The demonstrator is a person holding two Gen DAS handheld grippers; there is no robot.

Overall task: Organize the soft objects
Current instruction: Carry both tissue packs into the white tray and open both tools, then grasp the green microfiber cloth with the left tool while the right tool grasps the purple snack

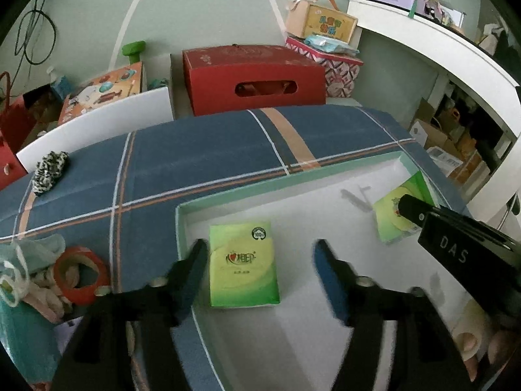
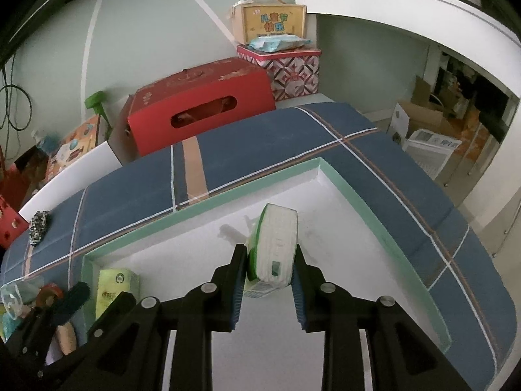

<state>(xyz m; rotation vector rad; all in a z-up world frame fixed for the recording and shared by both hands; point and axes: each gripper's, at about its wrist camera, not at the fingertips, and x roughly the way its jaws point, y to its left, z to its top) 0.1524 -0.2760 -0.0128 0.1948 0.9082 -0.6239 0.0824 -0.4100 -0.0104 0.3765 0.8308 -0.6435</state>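
Now your left claw stands open over a tissue pack lying flat in the tray, free between its fingers. Your right claw pinches the other pack on edge — just above the tray floor. Both are light, squashy, slick-wrapped — grip across the middle, gently.

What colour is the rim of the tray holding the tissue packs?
Mint green rim with a white inside, clearest in the right wrist view.
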